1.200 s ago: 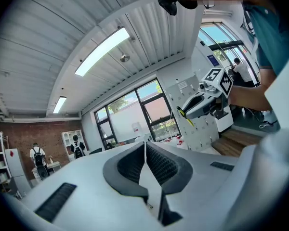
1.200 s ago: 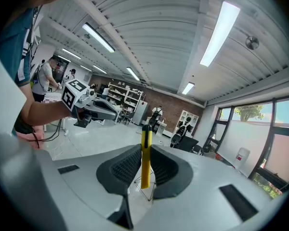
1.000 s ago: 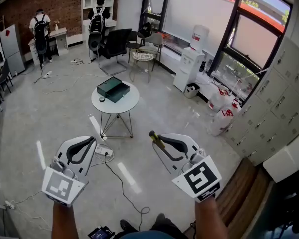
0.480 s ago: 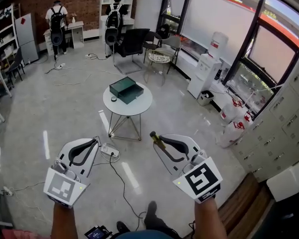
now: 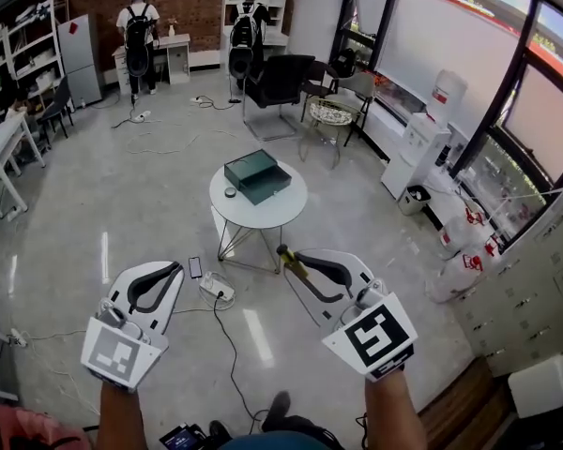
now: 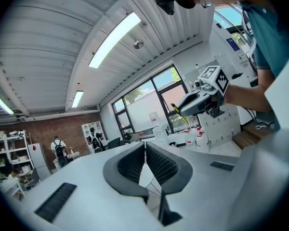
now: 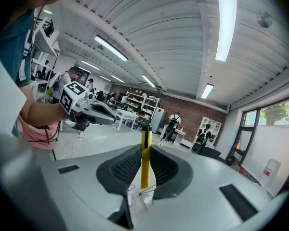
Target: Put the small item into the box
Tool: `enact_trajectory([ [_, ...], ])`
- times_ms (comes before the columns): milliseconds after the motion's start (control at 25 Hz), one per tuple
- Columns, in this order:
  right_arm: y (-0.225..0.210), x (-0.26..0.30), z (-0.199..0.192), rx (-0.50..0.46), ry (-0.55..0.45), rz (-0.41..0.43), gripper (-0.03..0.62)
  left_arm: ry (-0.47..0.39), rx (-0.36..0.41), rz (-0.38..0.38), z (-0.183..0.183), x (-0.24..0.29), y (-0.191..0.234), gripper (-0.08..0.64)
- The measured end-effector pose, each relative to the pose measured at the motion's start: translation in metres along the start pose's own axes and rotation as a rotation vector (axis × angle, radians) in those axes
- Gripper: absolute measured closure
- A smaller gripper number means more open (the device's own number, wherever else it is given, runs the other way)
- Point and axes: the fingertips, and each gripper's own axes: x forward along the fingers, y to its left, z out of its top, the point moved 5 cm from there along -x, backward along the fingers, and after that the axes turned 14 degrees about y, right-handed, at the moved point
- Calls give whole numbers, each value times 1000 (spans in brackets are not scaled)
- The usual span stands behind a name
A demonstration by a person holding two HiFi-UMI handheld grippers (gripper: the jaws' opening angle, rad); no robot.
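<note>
Pen [image 7: 145, 153] pinched between your right gripper [image 5: 296, 262] fingers [image 7: 123, 170]. Your left gripper [image 5: 174, 269] fingers [image 6: 129, 165] pressed together, nothing between. Box [image 5: 255, 175] on desk [image 5: 272, 212], well ahead of both.

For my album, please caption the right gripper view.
Right claw shut on an upright yellow pen, left claw alongside.

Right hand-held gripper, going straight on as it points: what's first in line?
Probably the round table, judging by the head view. The right hand-held gripper, shut on a yellow item, seems tilted up and might pass over it.
</note>
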Motion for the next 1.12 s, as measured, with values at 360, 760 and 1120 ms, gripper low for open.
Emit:
enact_trajectory([
  [360, -76, 13, -24, -51, -56, 54, 512, 49, -1, 58, 29, 61, -13, 531],
  [760, -138, 5, -63, 24, -46, 36, 512, 68, 16, 23, 55, 126, -33, 532],
  [1120, -172, 17, -72, 72, 24, -90, 512, -3, 50, -119, 66, 192, -9, 532],
])
